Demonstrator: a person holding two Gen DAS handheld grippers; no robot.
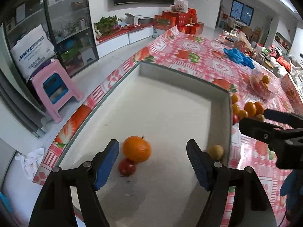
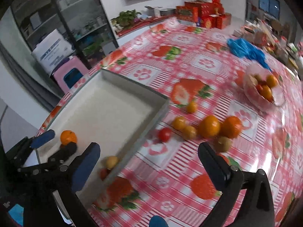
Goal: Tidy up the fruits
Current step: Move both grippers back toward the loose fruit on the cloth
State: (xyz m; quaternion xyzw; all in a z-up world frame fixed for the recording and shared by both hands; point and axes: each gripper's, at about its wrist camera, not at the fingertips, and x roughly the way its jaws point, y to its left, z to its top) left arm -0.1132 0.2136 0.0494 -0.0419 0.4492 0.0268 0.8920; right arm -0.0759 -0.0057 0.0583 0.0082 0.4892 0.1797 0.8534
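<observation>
A white tray [image 1: 170, 102] sits at the table's left edge. In it lie an orange [image 1: 136, 149], a red fruit [image 1: 127, 167] touching it, and a yellowish fruit [image 1: 215, 151] against the right wall. My left gripper [image 1: 152, 162] hangs open above the tray floor, empty, with the orange just beyond its left pad. My right gripper [image 2: 149, 165] stands wide open over the tablecloth, holding nothing. Ahead of it lie two big oranges [image 2: 209, 125], several small ones [image 2: 179, 123], a tomato [image 2: 164, 134] and a kiwi [image 2: 223, 143]. The right gripper [image 1: 252, 117] also shows at the right of the left wrist view.
A clear bowl [image 2: 278, 102] with more fruit stands at the far right. A blue plastic bag [image 2: 244, 48] lies behind it. Clutter fills the table's far end. A pink stool [image 1: 55, 92] stands on the floor left of the table. The tablecloth is red-checked with strawberry prints.
</observation>
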